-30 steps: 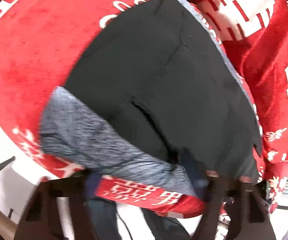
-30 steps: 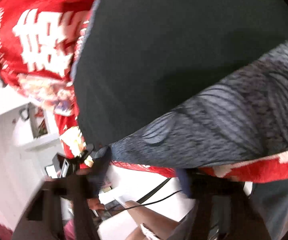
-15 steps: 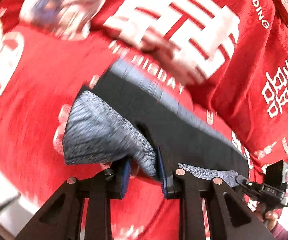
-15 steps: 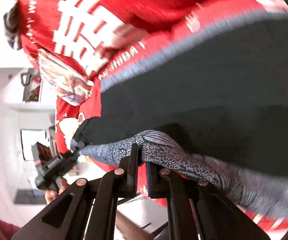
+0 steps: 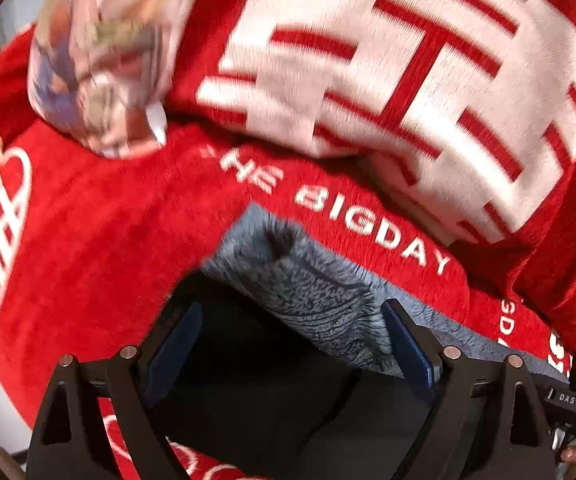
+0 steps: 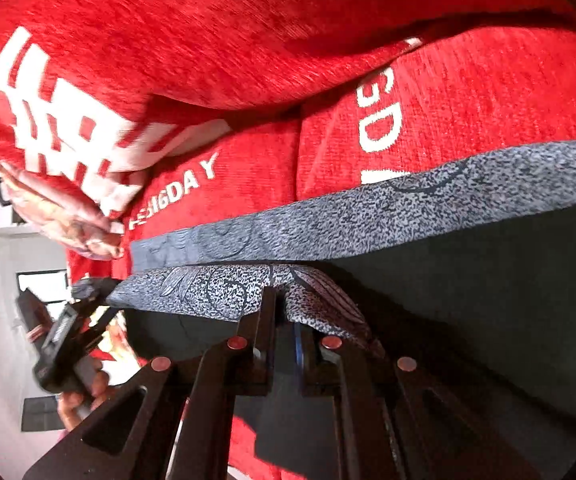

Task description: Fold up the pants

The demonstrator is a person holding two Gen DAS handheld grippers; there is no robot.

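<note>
Now left gripper (image 5: 288, 344) opening — pants (image 5: 312, 292) waistband loose between pads; right gripper (image 6: 285, 320) opening, waistband still pinched.

The pants (image 6: 468, 280) are dark, nearly black, with a speckled grey patterned waistband (image 5: 308, 288). They lie folded over on the red blanket (image 5: 107, 240), one grey band edge stacked just above another, beside the white "BIGDAY" lettering.

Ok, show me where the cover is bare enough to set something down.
In the left wrist view, best patch: bare red cover left of the pants, below the floral cushion. A narrow lettered strip runs between the pants and the red pillow. Crowded further back, where cushion and pillow meet.
</note>
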